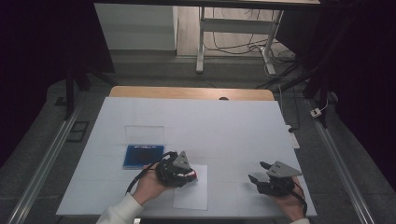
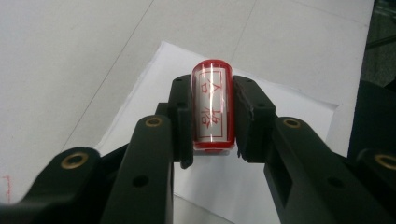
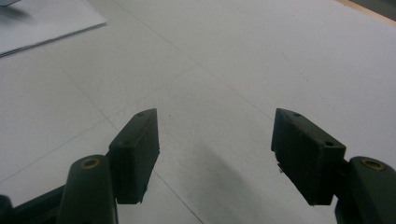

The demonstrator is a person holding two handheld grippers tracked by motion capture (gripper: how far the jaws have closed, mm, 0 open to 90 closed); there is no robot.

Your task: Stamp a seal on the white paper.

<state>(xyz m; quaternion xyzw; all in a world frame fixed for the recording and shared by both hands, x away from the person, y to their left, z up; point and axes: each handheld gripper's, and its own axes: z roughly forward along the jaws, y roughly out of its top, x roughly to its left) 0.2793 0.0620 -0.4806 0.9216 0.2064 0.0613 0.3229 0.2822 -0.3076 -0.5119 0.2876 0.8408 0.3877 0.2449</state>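
The left gripper (image 2: pixel 212 116) is clamped on the red stamp (image 2: pixel 213 103), likely light, rigid and slick-sided, best pinched mid-body, while the right gripper (image 3: pixel 215 156) gapes empty.

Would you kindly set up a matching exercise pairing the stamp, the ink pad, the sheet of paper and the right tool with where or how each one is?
Things:
1. red stamp
2. blue ink pad
3. sheet of paper
4. right tool

States:
A. lid raised, beside the left hand
B. jaws apart, nothing between them
C. clamped in the left tool
D. flat on the table, under the stamp

Pairs: 1-C, 2-A, 3-D, 4-B
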